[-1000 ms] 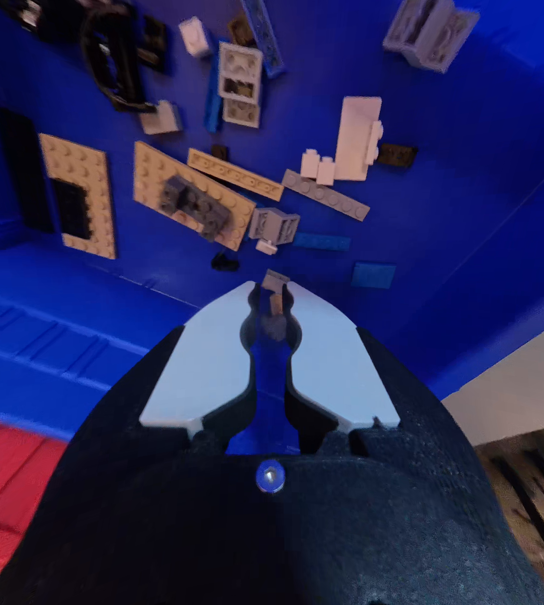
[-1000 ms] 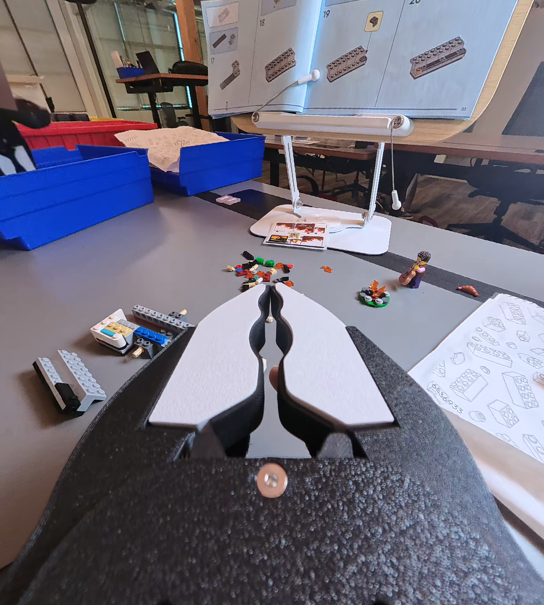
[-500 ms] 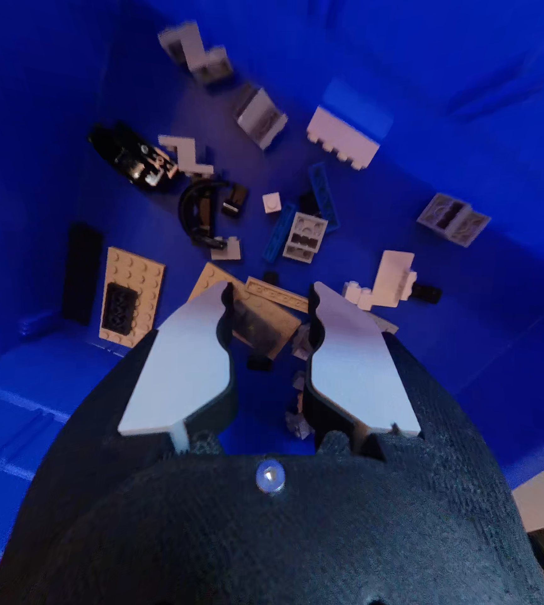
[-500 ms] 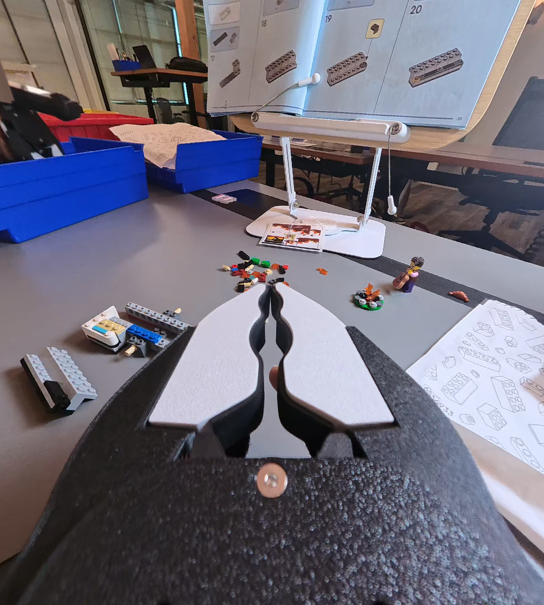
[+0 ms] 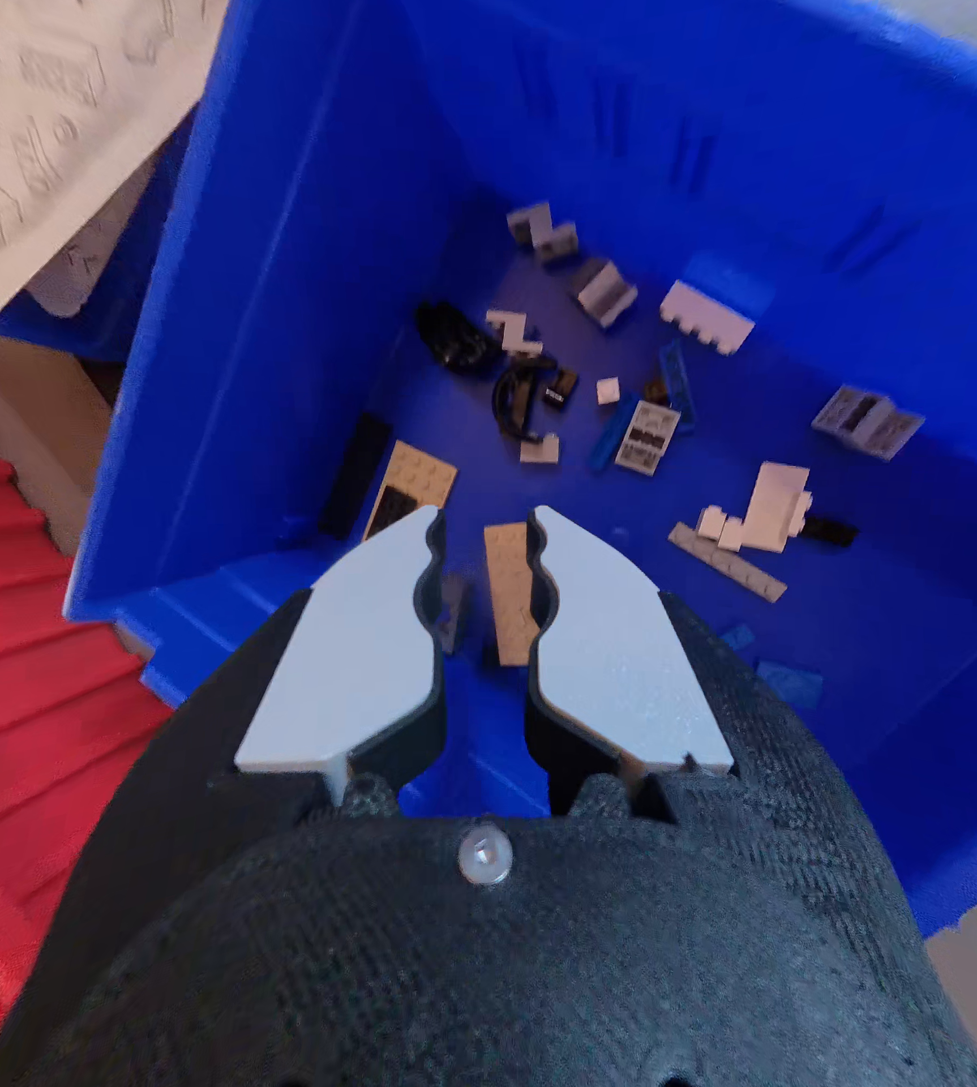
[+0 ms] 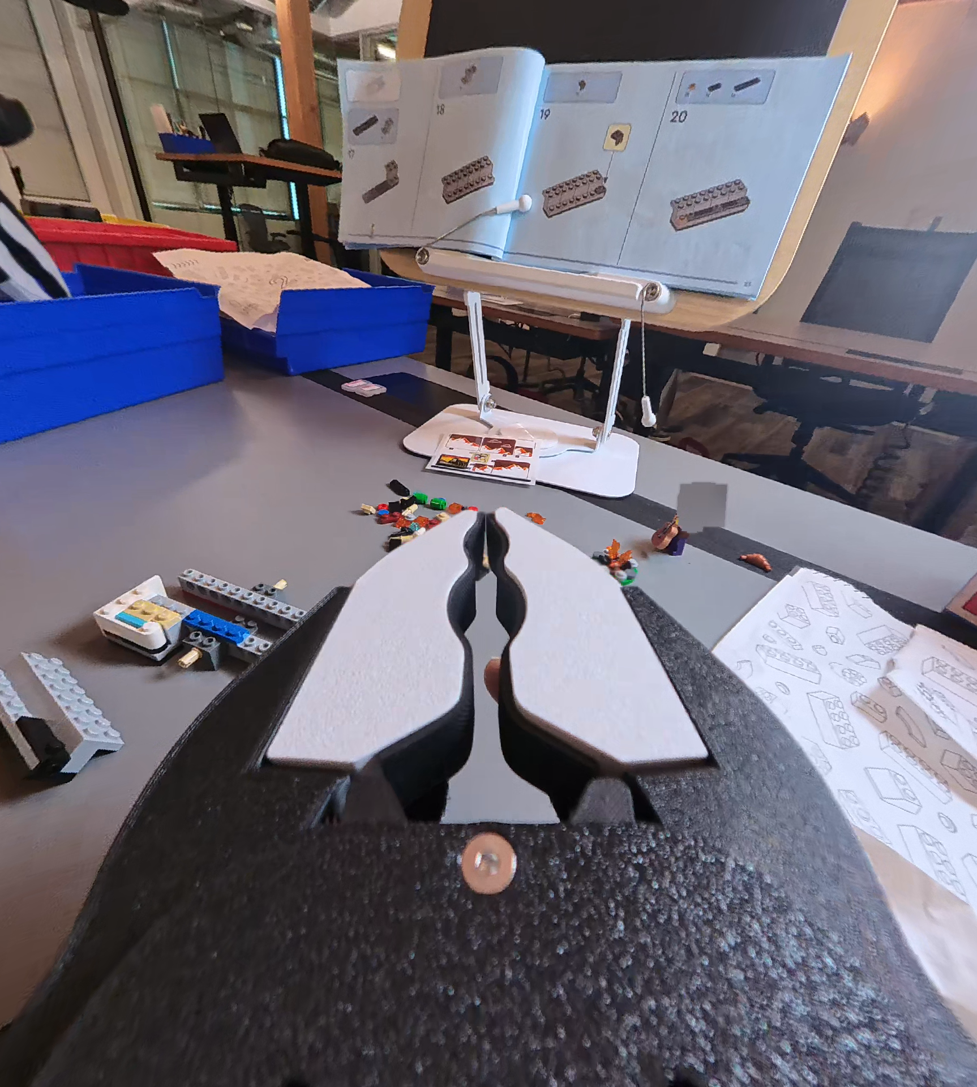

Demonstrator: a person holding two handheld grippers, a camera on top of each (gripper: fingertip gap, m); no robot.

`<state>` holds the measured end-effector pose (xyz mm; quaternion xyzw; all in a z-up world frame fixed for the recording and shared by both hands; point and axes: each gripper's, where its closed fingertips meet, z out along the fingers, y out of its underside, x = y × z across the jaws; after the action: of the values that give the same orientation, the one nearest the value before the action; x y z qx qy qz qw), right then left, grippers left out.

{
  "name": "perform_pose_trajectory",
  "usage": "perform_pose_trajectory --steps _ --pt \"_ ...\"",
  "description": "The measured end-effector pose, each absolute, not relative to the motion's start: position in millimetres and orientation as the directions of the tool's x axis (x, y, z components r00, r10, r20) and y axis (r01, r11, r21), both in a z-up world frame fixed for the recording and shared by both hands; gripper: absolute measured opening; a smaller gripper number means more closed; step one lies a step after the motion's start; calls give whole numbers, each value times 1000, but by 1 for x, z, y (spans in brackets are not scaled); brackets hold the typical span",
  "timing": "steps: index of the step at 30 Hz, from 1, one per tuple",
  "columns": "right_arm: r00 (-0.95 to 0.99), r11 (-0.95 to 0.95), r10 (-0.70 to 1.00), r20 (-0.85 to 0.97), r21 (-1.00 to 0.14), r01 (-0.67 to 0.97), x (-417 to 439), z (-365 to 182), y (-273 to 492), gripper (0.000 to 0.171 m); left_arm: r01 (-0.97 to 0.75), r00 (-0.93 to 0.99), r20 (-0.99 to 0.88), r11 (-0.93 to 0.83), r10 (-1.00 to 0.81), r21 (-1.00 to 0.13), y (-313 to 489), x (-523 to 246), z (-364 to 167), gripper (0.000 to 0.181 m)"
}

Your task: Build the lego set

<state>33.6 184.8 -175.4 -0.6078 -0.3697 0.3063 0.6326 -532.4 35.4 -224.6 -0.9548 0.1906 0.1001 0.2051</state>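
The left gripper [image 5: 486, 523], jaws apart and empty, hangs over the blue bin [image 5: 274, 329] of loose lego pieces, a tan plate [image 5: 508, 588] seen between its fingers, so part-picking seems in hand; next it must lower and close, while the right gripper [image 6: 487, 520], pressed shut on nothing, waits above the table [image 6: 239, 500] near the half-built grey model [image 6: 198, 617].

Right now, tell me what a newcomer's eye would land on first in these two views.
In the left wrist view, the open left gripper hangs over a deep blue bin strewn with loose pieces, a tan plate showing between its fingers. In the right wrist view, the shut right gripper points across the grey table toward an open instruction booklet on a white stand.
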Motion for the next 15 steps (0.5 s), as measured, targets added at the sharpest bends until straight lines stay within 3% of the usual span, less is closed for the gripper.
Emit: perform_pose_trajectory --steps 6,8,10,12,15 --pt "572 72 816 87 -996 48 42 -171 190 2 -381 924 -134 -860 -357 -340 60 -518 -258 44" --pt "576 73 813 91 -996 54 42 -172 191 1 -375 927 -120 -875 -355 -307 64 -520 -272 39" --pt "576 74 812 94 -996 59 43 -173 191 1 -385 922 -72 -884 -380 -265 57 -518 -280 18" --pt "572 73 815 96 -995 63 43 -174 191 1 -402 915 -76 -886 -395 -230 45 -522 -274 18" --pt "560 66 823 93 -995 68 41 -177 191 1 -388 922 -132 -875 -365 -289 38 -535 -242 18"
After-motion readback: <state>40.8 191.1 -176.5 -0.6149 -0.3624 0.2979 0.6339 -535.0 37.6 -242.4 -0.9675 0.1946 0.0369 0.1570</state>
